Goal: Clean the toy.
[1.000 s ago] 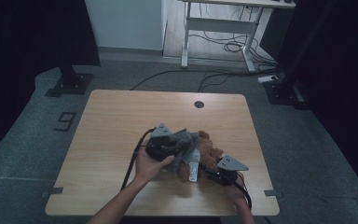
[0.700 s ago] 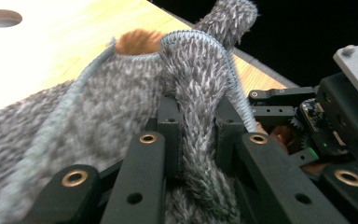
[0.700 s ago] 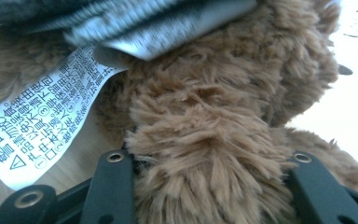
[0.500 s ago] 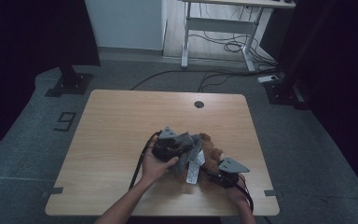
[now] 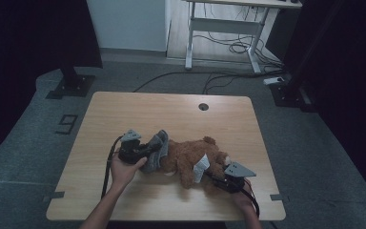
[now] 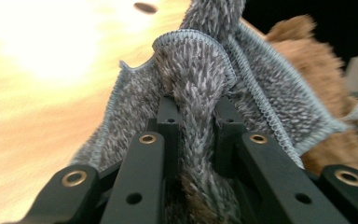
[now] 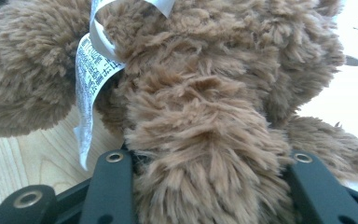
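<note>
A brown teddy bear [image 5: 190, 160] lies on its side across the near half of the wooden desk [image 5: 124, 114], its head toward the person's left. A grey knitted garment [image 5: 156, 150] covers the head end. The left gripper [image 5: 145, 151] comes in from the left, and its jaws are pressed together on a fold of that grey garment [image 6: 200, 93]; the left gripper view shows the ribbed fabric bunched between the black jaws, with the brown fur [image 6: 317, 74] behind it. The right gripper [image 5: 219, 179] sits at the bear's other end, near the desk's front right edge, its jaws pinching a plush limb [image 7: 205, 154] of the bear. A white care label [image 7: 88, 88] hangs from the fur just beside that limb, over the desk surface.
</note>
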Available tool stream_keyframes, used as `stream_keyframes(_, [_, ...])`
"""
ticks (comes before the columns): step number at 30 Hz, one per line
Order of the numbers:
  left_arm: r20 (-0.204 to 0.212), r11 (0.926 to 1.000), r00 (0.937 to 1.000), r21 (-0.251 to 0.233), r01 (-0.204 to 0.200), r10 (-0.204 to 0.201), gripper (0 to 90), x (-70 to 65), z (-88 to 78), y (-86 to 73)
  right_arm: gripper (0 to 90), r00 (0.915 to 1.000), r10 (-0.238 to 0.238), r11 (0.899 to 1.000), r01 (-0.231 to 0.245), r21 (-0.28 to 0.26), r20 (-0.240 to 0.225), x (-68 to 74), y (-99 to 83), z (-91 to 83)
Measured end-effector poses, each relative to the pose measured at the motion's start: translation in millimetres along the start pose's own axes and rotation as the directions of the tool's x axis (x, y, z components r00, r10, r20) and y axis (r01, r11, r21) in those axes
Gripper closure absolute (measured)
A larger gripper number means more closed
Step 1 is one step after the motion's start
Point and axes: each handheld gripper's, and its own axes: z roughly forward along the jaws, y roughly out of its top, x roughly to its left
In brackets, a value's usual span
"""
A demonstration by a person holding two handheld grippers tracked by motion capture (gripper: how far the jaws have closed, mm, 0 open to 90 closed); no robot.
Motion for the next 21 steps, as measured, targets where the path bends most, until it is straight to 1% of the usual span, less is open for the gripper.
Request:
stream_keyframes(1, [-0.016, 0.9998, 0.9997, 0.009, 0.018, -0.018, 77.2, 6.5, 0.2, -3.6, 54.8, 1.0000, 0.001, 1.000, -0.001, 0.000, -0.001, 0.0, -0.1, 0.1])
stream_keyframes(2, [-0.027, 0.9995, 0.9993, 0.016, 0.027, -0.026, 77.2, 10.1, 0.5, -6.0, 54.8, 1.0000, 0.003, 1.000, -0.003, -0.001, -0.001, -0.1, -0.2, 0.2])
stream_keyframes(3, [-0.047, 0.9987, 0.9984, 0.037, 0.034, -0.033, 77.3, 16.1, 1.6, -10.1, 54.8, 1.0000, 0.005, 1.000, -0.005, -0.003, -0.001, -0.2, -0.5, 0.3])
stream_keyframes(5, [-0.069, 0.9960, 0.9964, 0.071, 0.055, -0.050, 77.4, 24.5, 5.5, -18.4, 54.8, 0.9999, 0.013, 1.000, -0.013, -0.003, -0.001, -0.9, -1.4, 0.0])
stream_keyframes(6, [-0.070, 0.9943, 0.9958, 0.085, 0.065, -0.059, 77.5, 27.6, 7.4, -21.9, 54.8, 0.9999, 0.015, 1.000, -0.015, -0.002, -0.001, -1.5, -1.8, -0.3])
stream_keyframes(7, [-0.066, 0.9909, 0.9950, 0.107, 0.081, -0.074, 77.5, 31.9, 11.3, -27.7, 54.9, 0.9999, 0.015, 1.000, -0.015, 0.001, -0.001, -1.9, -2.0, -0.5])
stream_keyframes(9, [-0.059, 0.9860, 0.9939, 0.133, 0.100, -0.093, 77.5, 36.1, 17.4, -35.7, 54.9, 0.9998, 0.018, 1.000, -0.018, 0.001, -0.002, -2.5, -2.4, -0.4])
stream_keyframes(11, [-0.055, 0.9842, 0.9935, 0.141, 0.107, -0.100, 77.4, 36.9, 20.2, -38.6, 54.9, 0.9998, 0.020, 1.000, -0.020, 0.000, -0.003, -2.7, -2.7, -0.4])
stream_keyframes(12, [-0.055, 0.9850, 0.9933, 0.135, 0.108, -0.101, 77.4, 36.6, 19.4, -37.8, 54.8, 0.9998, 0.022, 1.000, -0.022, -0.001, -0.003, -2.7, -2.9, -0.5])
stream_keyframes(14, [-0.052, 0.9882, 0.9944, 0.118, 0.098, -0.092, 77.3, 33.7, 14.1, -30.9, 54.9, 0.9998, 0.021, 1.000, -0.021, -0.001, -0.003, -3.0, -3.1, -0.6])
stream_keyframes(15, [-0.047, 0.9916, 0.9959, 0.100, 0.082, -0.078, 77.2, 29.5, 8.4, -23.0, 54.9, 0.9998, 0.021, 1.000, -0.021, 0.001, -0.004, -3.4, -3.2, -0.8])
stream_keyframes(16, [-0.042, 0.9925, 0.9964, 0.094, 0.077, -0.074, 77.1, 27.9, 6.3, -20.0, 54.9, 0.9997, 0.024, 1.000, -0.024, 0.001, -0.005, -4.0, -3.4, -0.7])
stream_keyframes(17, [-0.028, 0.9949, 0.9978, 0.079, 0.062, -0.060, 77.1, 23.1, 1.0, -12.0, 54.9, 0.9997, 0.024, 1.000, -0.024, 0.001, -0.005, -4.3, -3.4, -0.8])
stream_keyframes(18, [-0.023, 0.9965, 0.9986, 0.068, 0.049, -0.048, 77.1, 19.5, -1.8, -6.9, 54.9, 0.9997, 0.024, 1.000, -0.024, 0.002, -0.005, -5.0, -3.5, -1.0])
stream_keyframes(19, [-0.013, 0.9983, 0.9995, 0.052, 0.028, -0.027, 77.1, 12.7, -5.9, 1.7, 54.9, 0.9997, 0.023, 1.000, -0.023, 0.004, -0.005, -5.4, -3.5, -1.2])
stream_keyframes(21, [0.009, 0.9995, 0.9999, 0.032, -0.007, 0.006, 77.1, 0.3, -9.3, 14.8, 54.9, 0.9998, 0.021, 1.000, -0.021, 0.002, -0.007, -5.1, -3.4, -0.7])
